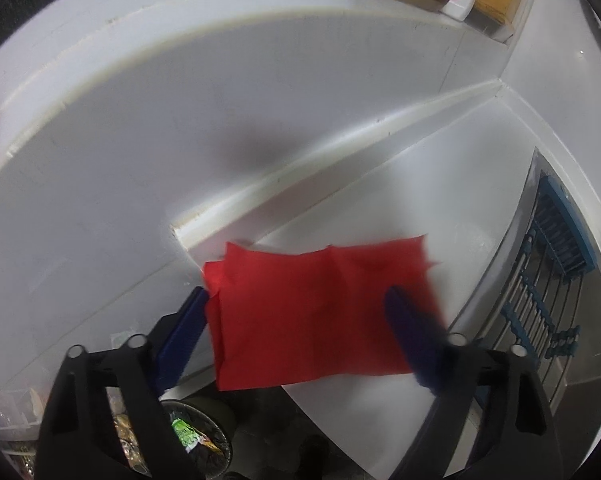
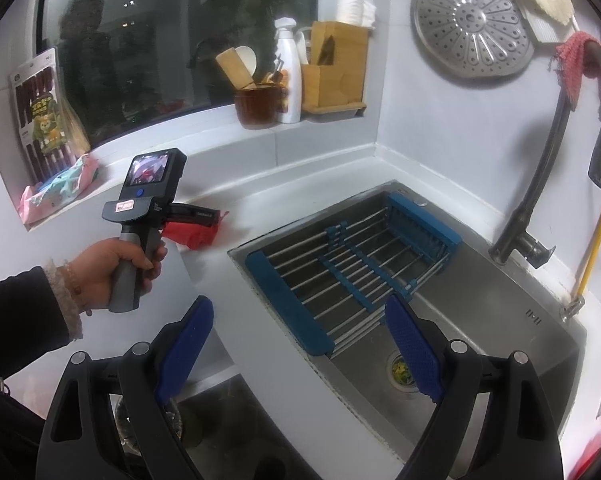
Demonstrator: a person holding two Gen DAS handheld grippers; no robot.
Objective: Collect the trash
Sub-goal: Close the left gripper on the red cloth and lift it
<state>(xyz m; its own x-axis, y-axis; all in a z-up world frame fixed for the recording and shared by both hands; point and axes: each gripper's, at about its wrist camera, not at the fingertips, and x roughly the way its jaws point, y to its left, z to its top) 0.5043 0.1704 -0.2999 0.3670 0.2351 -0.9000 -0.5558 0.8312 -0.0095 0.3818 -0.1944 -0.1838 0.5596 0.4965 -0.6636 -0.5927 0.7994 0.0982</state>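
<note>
Left claw point(image 1: 300, 312): jaws spread wide, blue pads on either side of a red napkin point(image 1: 312, 312); right pad blurred, contact with the paper not clear, so no firm pinch readable.
Red napkin: flat, creased sheet lying on the white tabletop point(image 1: 440, 184) near its front edge, close under the raised back ledge; in the right wrist view it shows as a red patch point(image 2: 192, 234) under the nose of the left tool.
Left hand point(image 2: 112, 264): wrapped round the grey handle of the left tool point(image 2: 148, 208); small screen on top lit, blue button below it, a pale sticker with writing too small to read.
Right claw point(image 2: 300, 344): released, nothing between the blue pads; hangs over the tabletop edge and the sink.
Sink point(image 2: 500, 320): steel, set in the tabletop right of the napkin; a blue-ended wire rack point(image 2: 352, 256) spans it; scraps sit in the drain strainer point(image 2: 400, 370).
Bin point(image 1: 196, 436): below the tabletop edge, round rim, green-printed wrapper inside; print not legible.
Window sill: snack bag point(image 2: 40, 112) with large dark block letters and a cartoon animal on a green panel, wording unclear; pink and teal packet point(image 2: 60, 188) beside it.
Corner shelf: brown jar point(image 2: 260, 104), white spray bottle point(image 2: 288, 76), bamboo holder point(image 2: 336, 68).
Wall: steel perforated disc point(image 2: 470, 24), no marking seen.
Faucet point(image 2: 580, 148): dark, curved, red cloth draped on top.
</note>
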